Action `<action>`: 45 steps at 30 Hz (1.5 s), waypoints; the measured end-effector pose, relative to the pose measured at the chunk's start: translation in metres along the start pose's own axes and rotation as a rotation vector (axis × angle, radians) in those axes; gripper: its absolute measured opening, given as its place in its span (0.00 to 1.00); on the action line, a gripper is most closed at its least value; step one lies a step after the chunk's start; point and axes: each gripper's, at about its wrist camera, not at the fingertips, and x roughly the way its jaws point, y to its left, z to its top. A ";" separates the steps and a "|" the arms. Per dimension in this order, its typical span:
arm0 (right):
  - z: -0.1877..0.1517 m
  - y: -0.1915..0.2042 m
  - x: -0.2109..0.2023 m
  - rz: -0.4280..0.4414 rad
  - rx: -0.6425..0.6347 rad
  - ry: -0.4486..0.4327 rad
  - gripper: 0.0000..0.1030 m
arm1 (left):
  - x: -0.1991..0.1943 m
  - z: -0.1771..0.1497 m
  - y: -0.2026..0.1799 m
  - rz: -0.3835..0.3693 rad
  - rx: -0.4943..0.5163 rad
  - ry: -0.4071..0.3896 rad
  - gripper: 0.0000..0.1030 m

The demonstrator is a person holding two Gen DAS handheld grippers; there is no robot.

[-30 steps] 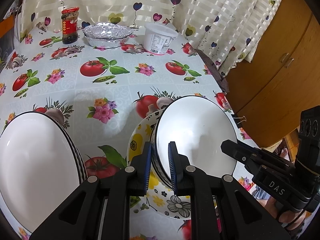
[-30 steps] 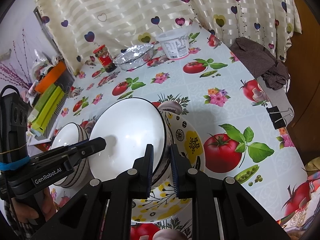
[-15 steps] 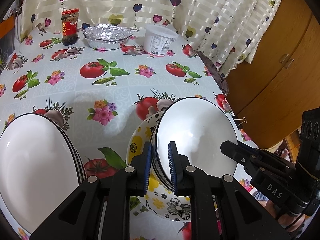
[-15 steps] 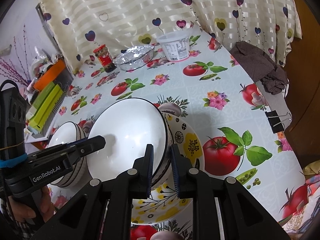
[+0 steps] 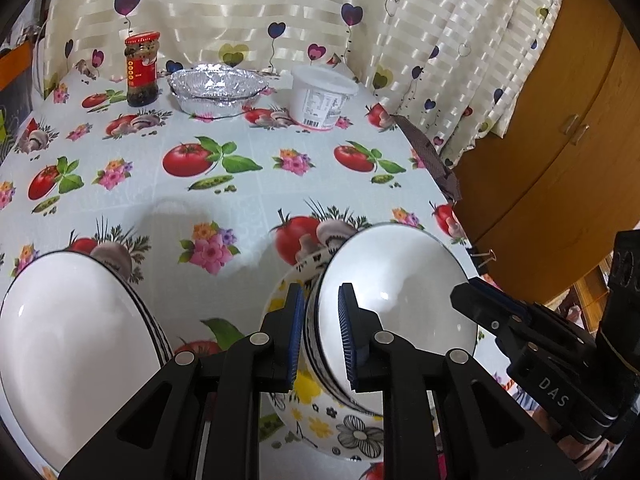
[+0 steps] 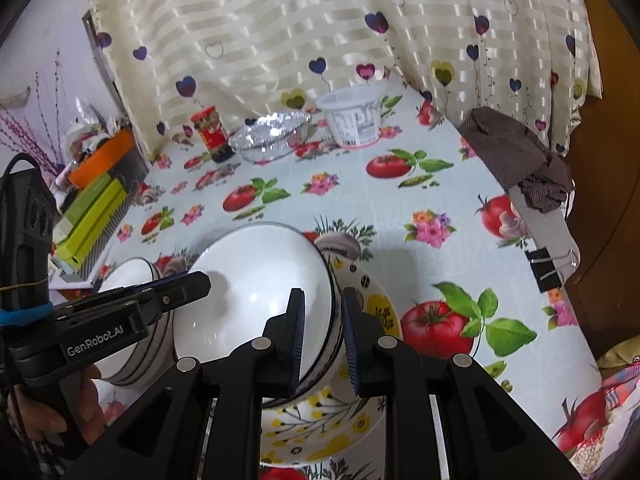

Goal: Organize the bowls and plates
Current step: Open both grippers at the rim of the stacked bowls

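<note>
While the white bowl (image 5: 396,300) sits on the flowered plate (image 6: 376,312), I see my left gripper (image 5: 319,334) and right gripper (image 6: 322,338) each straddling its rim, apparently clamped

We see a counter (image 5: 256,196) covered by a pale oilcloth printed with tomatoes, flowers and mushrooms. At its far edge, against the curtain, stand a red-labelled glass jar with a red lid (image 5: 141,69), a crinkled foil tray (image 5: 218,89) and a white plastic tub with a lid (image 5: 322,98), side by side. Nearer us lie a flower-patterned yellow and white plate (image 6: 376,312) carrying a bowl, a second white bowl with a striped outside (image 5: 64,344) to its left, and a brown cloth (image 6: 516,160) and black binder clip (image 6: 542,266) at the right edge.
</note>
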 end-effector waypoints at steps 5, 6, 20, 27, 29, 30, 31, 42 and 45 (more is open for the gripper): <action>0.006 0.001 0.001 0.002 -0.006 -0.025 0.18 | 0.002 0.007 -0.001 0.003 0.000 -0.016 0.18; 0.008 0.000 0.001 0.003 -0.008 -0.032 0.18 | 0.003 0.009 -0.001 0.006 0.000 -0.015 0.18; 0.022 -0.004 0.021 0.054 0.007 -0.020 0.10 | 0.012 0.024 -0.012 -0.023 0.031 -0.014 0.18; 0.026 -0.008 0.024 0.082 0.024 -0.007 0.10 | 0.014 0.032 -0.016 -0.023 0.049 -0.029 0.18; 0.027 -0.009 0.027 0.082 0.022 0.001 0.10 | 0.015 0.032 -0.016 -0.022 0.051 -0.024 0.18; 0.026 -0.009 0.028 0.083 0.021 0.006 0.10 | 0.016 0.032 -0.016 -0.021 0.052 -0.022 0.18; 0.027 -0.009 0.030 0.081 0.018 0.012 0.10 | 0.017 0.032 -0.016 -0.024 0.054 -0.023 0.18; 0.030 -0.011 0.033 0.087 0.019 0.033 0.11 | 0.022 0.028 -0.015 -0.058 0.056 -0.016 0.19; 0.031 -0.009 0.031 0.086 0.010 0.031 0.11 | 0.024 0.028 -0.014 -0.063 0.051 -0.008 0.23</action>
